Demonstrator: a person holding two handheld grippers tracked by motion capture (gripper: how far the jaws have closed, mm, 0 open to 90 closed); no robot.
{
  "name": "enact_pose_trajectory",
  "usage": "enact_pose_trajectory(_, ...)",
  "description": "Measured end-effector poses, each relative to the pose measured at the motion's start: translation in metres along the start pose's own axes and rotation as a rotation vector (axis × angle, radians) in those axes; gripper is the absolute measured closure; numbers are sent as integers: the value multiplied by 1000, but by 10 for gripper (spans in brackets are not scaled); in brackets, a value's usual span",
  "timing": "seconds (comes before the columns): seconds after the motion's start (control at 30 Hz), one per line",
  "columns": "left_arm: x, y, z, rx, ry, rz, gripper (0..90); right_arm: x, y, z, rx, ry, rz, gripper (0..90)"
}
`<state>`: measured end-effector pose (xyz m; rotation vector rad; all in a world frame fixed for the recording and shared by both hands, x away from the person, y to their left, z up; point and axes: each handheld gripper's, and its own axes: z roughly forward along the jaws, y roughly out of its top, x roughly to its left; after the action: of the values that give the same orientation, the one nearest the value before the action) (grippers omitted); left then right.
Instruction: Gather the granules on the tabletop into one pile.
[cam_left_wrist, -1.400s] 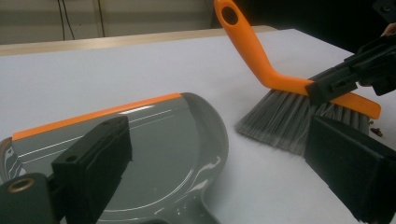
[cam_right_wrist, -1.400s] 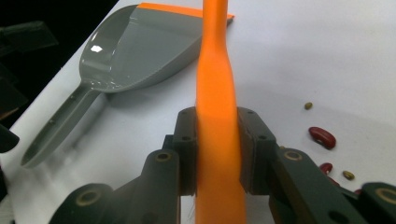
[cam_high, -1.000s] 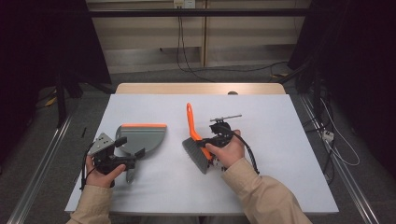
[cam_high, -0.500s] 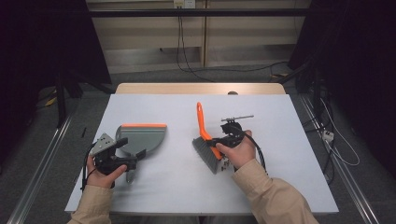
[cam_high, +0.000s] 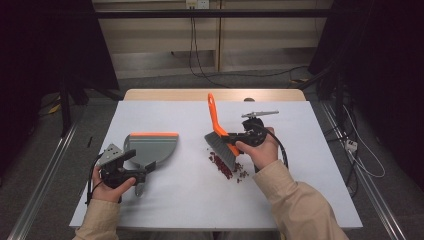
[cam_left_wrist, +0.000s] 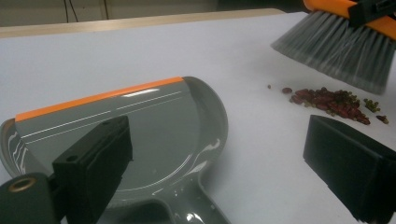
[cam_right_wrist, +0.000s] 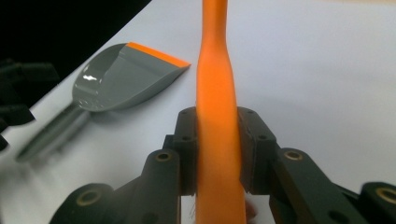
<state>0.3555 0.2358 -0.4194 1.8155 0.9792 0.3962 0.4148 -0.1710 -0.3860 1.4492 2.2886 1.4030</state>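
One brush (cam_high: 220, 136) – orange handle, grey bristles – clamped by the handle between the closed jaws of the right gripper (cam_high: 239, 139), bristles held just above a small pile of dark red beans (cam_high: 226, 167) right of table centre. One grey dustpan (cam_high: 150, 148) with orange lip lying flat at the left – its handle between the spread jaws of the left gripper (cam_high: 141, 173), unpinched. One white table (cam_high: 310, 165).

Your white desk (cam_high: 320, 150) sits mid-frame on a grey floor (cam_high: 345, 75), its far edge pale wood. Along the top you see a beige wall (cam_high: 150, 45) with black cables (cam_high: 197, 55) hanging down. Both upper corners lie in deep shadow.
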Motion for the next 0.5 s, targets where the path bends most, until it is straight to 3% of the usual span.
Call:
enact_pose_trajectory(0.07,1,0,0,-1,0,-8,79,-4,5,3,17,-12,-65,717)
enact_pose_trajectory(0.2,3,-1,0,0,0,-10,79,-11,14,17,33,-11,-309,717)
enact_pose_trajectory(0.27,4,-1,0,2,1,-15,79,-13,17,26,36,13,-416,717)
enact_pose_trajectory(0.5,8,-1,-1,-2,12,-26,79,-11,21,58,95,33,-665,718)
